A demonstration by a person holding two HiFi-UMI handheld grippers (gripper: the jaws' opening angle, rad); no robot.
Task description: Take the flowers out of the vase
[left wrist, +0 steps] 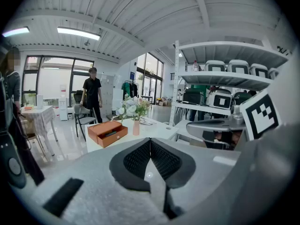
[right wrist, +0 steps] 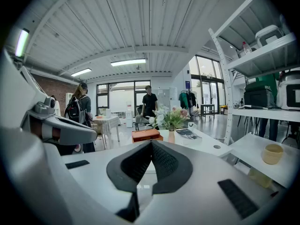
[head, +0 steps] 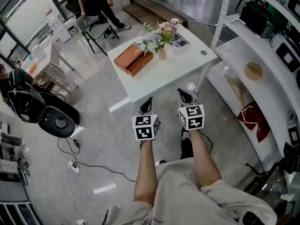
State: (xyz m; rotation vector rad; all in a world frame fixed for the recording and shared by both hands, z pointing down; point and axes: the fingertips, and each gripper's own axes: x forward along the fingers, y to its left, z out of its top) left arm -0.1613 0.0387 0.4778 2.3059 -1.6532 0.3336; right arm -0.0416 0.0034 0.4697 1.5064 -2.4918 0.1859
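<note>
Both left tool (head: 149,100) and right tool (head: 183,93) (closed) far from flowers (head: 157,35)

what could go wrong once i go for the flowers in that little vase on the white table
The slim peach vase carries a wide bunch of pale flowers; pulling the stems may lift or tip it. The orange-brown rectangular box beside it and the white mug behind it could get knocked.

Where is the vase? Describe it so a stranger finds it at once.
Find the white rectangular table beside the white metal shelving. To the right of the orange-brown drawer box stands a small slim peach-coloured vase. It alone holds a bouquet of white and pink flowers.
</note>
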